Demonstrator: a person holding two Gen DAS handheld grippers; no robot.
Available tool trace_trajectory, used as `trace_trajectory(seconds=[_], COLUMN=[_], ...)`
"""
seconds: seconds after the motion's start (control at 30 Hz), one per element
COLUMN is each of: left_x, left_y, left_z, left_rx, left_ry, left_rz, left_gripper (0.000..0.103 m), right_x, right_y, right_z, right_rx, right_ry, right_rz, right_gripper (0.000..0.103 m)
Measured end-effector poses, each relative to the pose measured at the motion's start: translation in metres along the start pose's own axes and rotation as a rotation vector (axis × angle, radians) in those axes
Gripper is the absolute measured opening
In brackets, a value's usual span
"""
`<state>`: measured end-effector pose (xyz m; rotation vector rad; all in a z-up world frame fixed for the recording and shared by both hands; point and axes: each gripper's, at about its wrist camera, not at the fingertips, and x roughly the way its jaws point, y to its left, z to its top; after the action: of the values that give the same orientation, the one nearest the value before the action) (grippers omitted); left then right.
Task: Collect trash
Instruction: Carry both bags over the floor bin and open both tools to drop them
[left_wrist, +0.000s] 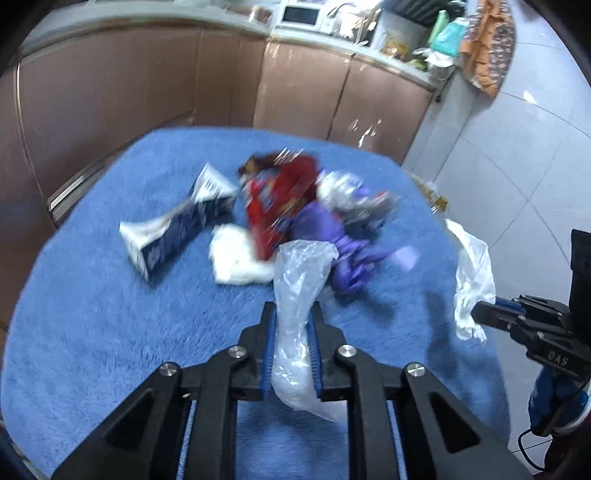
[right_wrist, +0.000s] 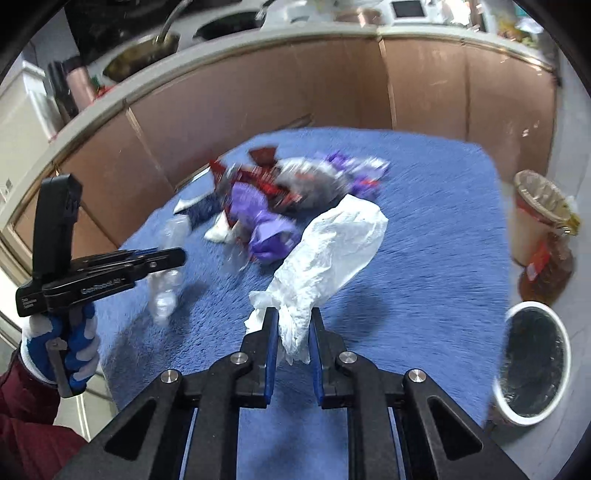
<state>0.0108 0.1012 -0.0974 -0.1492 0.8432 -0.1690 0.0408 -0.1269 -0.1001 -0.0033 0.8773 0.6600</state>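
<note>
The left gripper has its jaws clenched on a clear bag, a crumpled transparent plastic piece that runs up between the blue pads and sticks out past the fingertips. The right gripper grips a white bag by its twisted lower end, and the rest of the bag billows out ahead of the fingers, above the blue surface.

The rest of the trash lies in a loose heap near the middle of the surface. In the left wrist view a flattened blue-and-white carton lies on its side at the left of the heap, with a white tissue just beside it. A red wrapper sits behind the tissue, touching purple wrappers and a silvery one. Motion blur hides any print on them.

Two containers stand on the floor off the right edge of the surface, seen in the right wrist view. The nearer one is a round white bin with a dark, shiny liner; its inside shows nothing I can make out. Farther back stands a tan bin lined with clear plastic that folds over the rim; its contents cannot be seen. A bottle of amber liquid stands between the two, close to the tan one.

A brown cabinet runs behind the surface.
</note>
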Motion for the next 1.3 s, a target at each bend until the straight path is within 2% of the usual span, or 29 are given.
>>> trace_trajectory(seconds=[0.17,0.33,0.5,0.63,0.77,0.97,1.03,1.1,1.2,1.3], left_x=[-0.004,0.026,0.092,0.152,0.21,0.267,0.28,0.283,0.285,0.273], left_y=[-0.057,-0.145,-0.244,-0.308,-0.355,-0.384,-0.387,-0.388,-0.389,-0.383], left_z=[0.034,0.07,0.099,0.109,0.114,0.113,0.113,0.109,0.111,0.113], left_rx=[0.104,0.235,0.309,0.35,0.372,0.388,0.377,0.366,0.364,0.365], left_ry=[-0.029,-0.02,0.054,0.108,0.184,0.249,0.274,0.274,0.253,0.222], left_rz=[-0.09,-0.199,-0.319,-0.346,-0.36,-0.354,-0.361,-0.365,-0.359,-0.357], left_gripper=[0.015,0.015,0.015,0.015,0.016,0.019,0.027,0.048,0.054,0.054], right_x=[-0.047,-0.082,-0.087,-0.078,-0.068,-0.046,-0.036,-0.026,-0.022,-0.026], right_y=[-0.04,-0.105,-0.169,-0.216,-0.25,-0.298,-0.307,-0.313,-0.32,-0.319], right_z=[-0.004,-0.02,-0.039,-0.051,-0.061,-0.068,-0.073,-0.072,-0.079,-0.082], right_rx=[0.084,0.213,0.343,0.414,0.457,0.528,0.53,0.534,0.547,0.551], right_ry=[-0.105,-0.155,-0.143,-0.107,-0.068,-0.01,0.022,0.047,0.066,0.077], right_rz=[-0.102,-0.248,-0.394,-0.463,-0.501,-0.542,-0.558,-0.577,-0.613,-0.643], right_gripper=[0.015,0.015,0.015,0.015,0.015,0.018,0.018,0.022,0.032,0.034])
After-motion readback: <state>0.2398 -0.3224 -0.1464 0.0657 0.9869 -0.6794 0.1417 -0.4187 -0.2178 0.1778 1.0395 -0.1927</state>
